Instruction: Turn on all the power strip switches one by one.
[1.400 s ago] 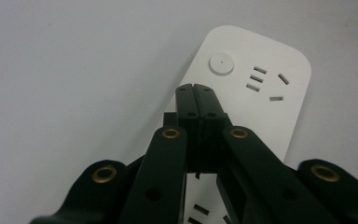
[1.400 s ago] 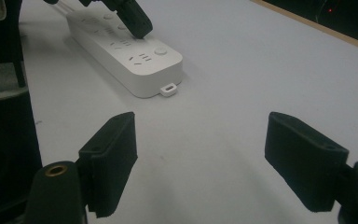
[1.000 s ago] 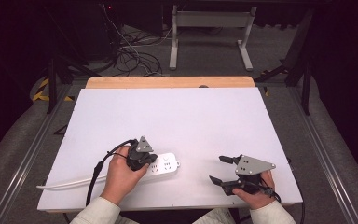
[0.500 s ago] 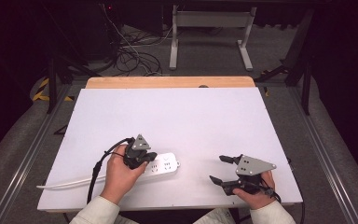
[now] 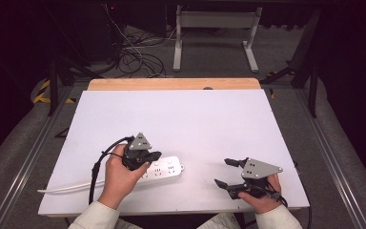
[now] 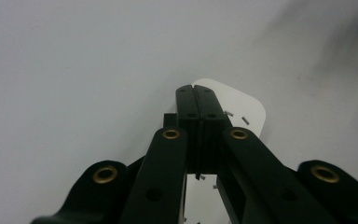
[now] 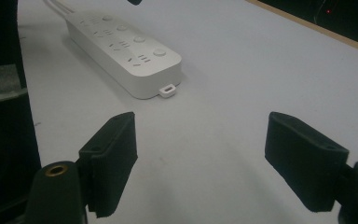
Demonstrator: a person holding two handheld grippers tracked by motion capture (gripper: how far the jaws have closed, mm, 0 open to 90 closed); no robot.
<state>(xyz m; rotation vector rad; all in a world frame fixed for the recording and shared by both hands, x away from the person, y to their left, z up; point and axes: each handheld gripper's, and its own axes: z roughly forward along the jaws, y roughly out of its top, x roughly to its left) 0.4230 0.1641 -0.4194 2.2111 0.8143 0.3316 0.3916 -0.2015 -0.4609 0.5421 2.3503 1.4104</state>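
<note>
Two handheld grippers over a white tabletop.
Left gripper, clenched, rests atop a power strip; right gripper released nearby.

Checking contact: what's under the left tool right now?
The left tool, shut, sits over the white power strip on the table. Its jaws cover the sockets beneath, so actual contact can't be seen.
</note>
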